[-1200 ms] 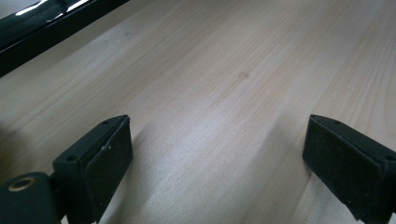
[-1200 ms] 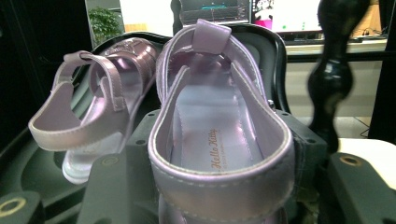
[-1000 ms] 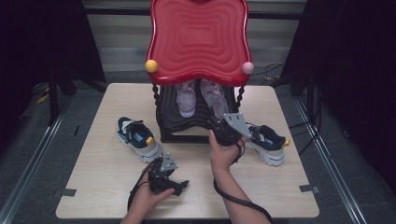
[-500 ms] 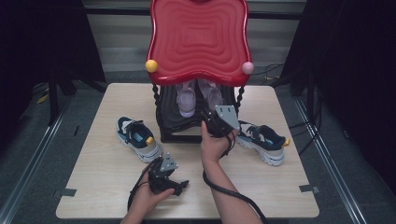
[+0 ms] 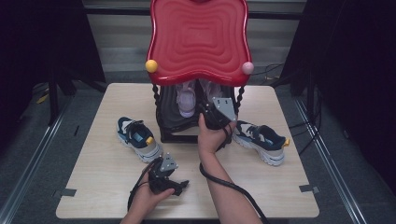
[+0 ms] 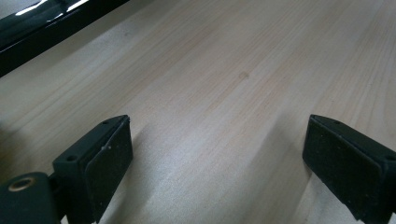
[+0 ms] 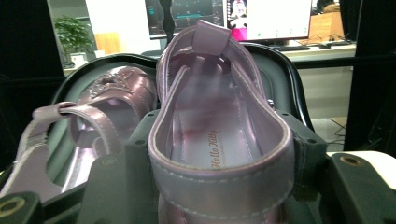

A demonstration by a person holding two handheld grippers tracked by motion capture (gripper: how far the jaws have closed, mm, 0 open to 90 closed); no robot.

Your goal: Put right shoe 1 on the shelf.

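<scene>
While the left gripper [image 5: 180, 185] rests wide open on the table [image 5: 280, 186], the right gripper [image 7: 219, 154] clamps a lilac sandal's [image 7: 219, 116] heel. Its twin [image 7: 93, 121] lies beside it under the red rack [image 5: 198, 42].

A pale wooden worktop [image 5: 107, 186] stood on a grey carpeted floor [image 5: 32, 154], hemmed by black curtains [image 5: 355, 70] on both sides. Grey tape patches [image 5: 309, 188] marked its near corners. Beyond, lit computer monitors [image 7: 268, 18] and a green potted plant [image 7: 74, 37] were visible.
</scene>
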